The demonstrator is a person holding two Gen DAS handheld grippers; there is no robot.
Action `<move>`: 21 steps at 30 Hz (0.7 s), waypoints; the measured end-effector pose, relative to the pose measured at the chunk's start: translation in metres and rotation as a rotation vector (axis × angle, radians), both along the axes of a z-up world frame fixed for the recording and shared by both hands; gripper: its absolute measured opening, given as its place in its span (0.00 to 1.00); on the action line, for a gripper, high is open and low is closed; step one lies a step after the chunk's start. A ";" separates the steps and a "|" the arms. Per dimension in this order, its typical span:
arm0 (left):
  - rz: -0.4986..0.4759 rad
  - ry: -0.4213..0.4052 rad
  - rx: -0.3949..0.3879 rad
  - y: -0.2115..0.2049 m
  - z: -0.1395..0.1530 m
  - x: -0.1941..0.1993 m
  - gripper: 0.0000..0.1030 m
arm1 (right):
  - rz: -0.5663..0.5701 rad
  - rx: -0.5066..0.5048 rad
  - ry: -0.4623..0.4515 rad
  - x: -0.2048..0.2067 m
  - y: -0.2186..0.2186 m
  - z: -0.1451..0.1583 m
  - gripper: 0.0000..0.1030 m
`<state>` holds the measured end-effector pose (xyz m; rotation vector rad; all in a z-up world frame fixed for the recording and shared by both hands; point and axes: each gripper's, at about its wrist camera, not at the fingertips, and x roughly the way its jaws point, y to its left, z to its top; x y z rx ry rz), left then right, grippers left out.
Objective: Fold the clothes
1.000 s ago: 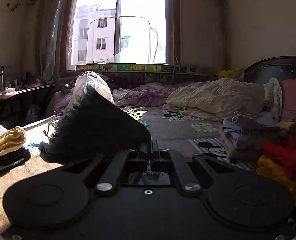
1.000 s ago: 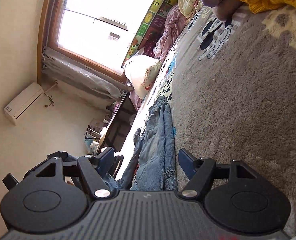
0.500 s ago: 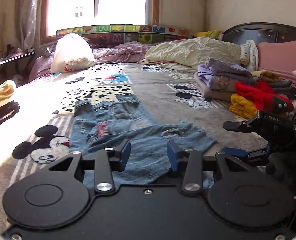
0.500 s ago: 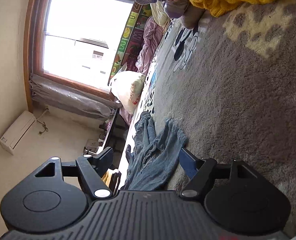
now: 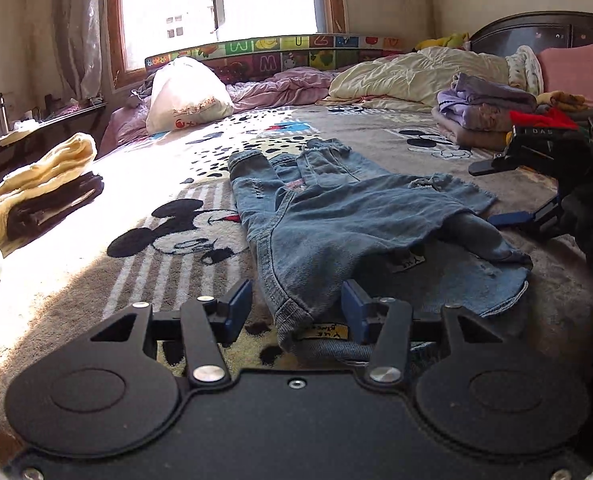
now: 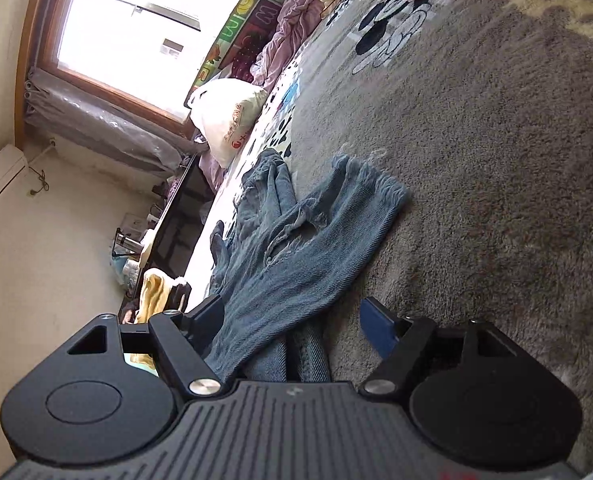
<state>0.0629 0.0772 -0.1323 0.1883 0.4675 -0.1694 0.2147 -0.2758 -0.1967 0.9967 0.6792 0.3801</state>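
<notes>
A pair of blue ripped jeans (image 5: 336,224) lies crumpled on the Mickey Mouse blanket (image 5: 168,232); it also shows in the right wrist view (image 6: 296,248). My left gripper (image 5: 296,308) is open, its jaws on either side of the jeans' waistband corner near the label. My right gripper (image 6: 292,320) is open over the jeans' near edge, with denim lying between the jaws; it also shows in the left wrist view (image 5: 512,192) at the right, beside a frayed leg end.
A folded yellow and dark stack (image 5: 36,188) sits at the left bed edge. A folded pile of purple, red and yellow clothes (image 5: 492,120) lies at the right. A white plastic bag (image 5: 184,92) and rumpled quilts (image 5: 408,76) lie at the back by the window.
My left gripper has opened, let go of the dark fabric it held, and swung down over the jeans. The jeans now lie spread wider. My right gripper has stayed open and come closer to the denim.
</notes>
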 end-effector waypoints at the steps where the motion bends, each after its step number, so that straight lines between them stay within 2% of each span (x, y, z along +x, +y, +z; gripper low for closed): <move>1: 0.003 -0.002 0.039 -0.005 -0.002 0.001 0.47 | -0.015 -0.001 0.009 0.001 0.001 0.000 0.72; 4: -0.004 -0.014 0.090 -0.009 -0.004 0.008 0.51 | -0.063 0.002 0.031 0.002 0.004 -0.001 0.72; 7: -0.008 -0.007 0.107 -0.010 -0.008 0.012 0.51 | -0.106 0.016 0.040 0.004 0.007 -0.004 0.71; 10: -0.016 -0.008 0.130 -0.011 -0.010 0.010 0.51 | -0.143 0.047 0.051 0.008 0.009 -0.007 0.65; 12: -0.032 -0.005 0.152 -0.013 -0.013 0.009 0.51 | -0.160 0.078 0.058 0.013 0.011 -0.011 0.56; 14: -0.044 0.004 0.165 -0.015 -0.016 0.009 0.51 | -0.161 0.095 0.066 0.020 0.012 -0.015 0.26; 16: -0.052 0.008 0.176 -0.017 -0.019 0.008 0.51 | -0.162 0.100 0.055 0.026 0.013 -0.018 0.18; 17: -0.056 0.005 0.178 -0.018 -0.020 0.008 0.51 | -0.157 0.100 0.040 0.028 0.014 -0.017 0.12; 21: -0.062 -0.035 0.200 -0.023 -0.020 0.005 0.51 | -0.108 0.064 -0.073 0.033 0.017 0.010 0.05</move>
